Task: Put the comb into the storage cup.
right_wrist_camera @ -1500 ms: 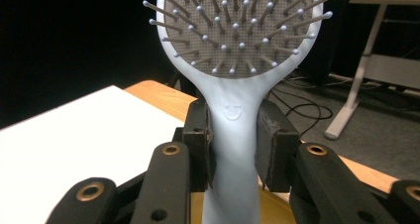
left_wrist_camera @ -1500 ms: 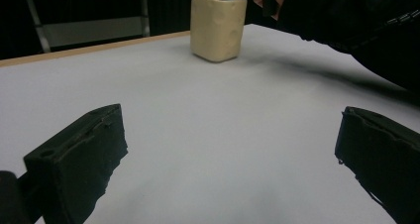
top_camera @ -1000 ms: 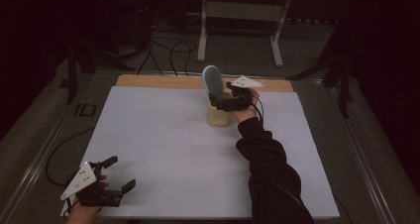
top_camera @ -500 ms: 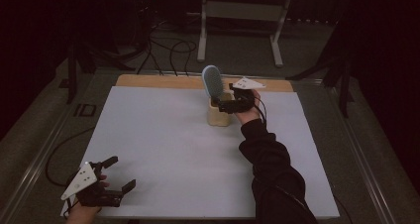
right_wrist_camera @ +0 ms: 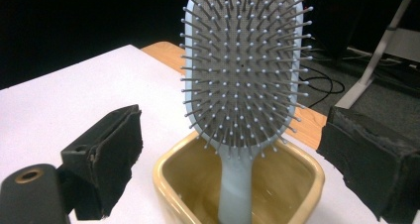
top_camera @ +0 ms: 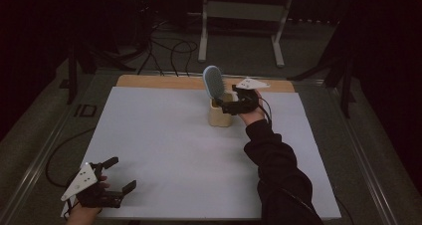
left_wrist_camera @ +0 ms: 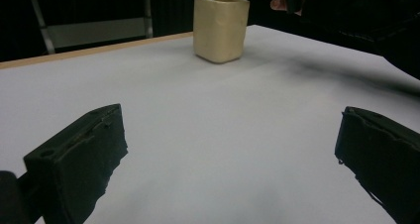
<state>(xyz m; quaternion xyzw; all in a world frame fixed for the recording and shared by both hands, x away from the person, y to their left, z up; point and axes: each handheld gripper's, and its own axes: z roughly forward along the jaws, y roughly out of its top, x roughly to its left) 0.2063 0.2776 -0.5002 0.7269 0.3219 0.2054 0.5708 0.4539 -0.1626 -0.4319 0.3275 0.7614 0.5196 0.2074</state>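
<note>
Fingers of the right gripper [right_wrist_camera: 233, 154] spread wide around the hairbrush [right_wrist_camera: 242, 70], whose bristles face them; left gripper [top_camera: 112, 177] likewise open.

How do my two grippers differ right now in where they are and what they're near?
The right gripper is at the far side of the table, at the cup with the hairbrush standing between its open fingers; the left gripper sits at the near left corner over bare tabletop. The right points left toward the cup, the left points right and away. Both are open and hold nothing.
</note>
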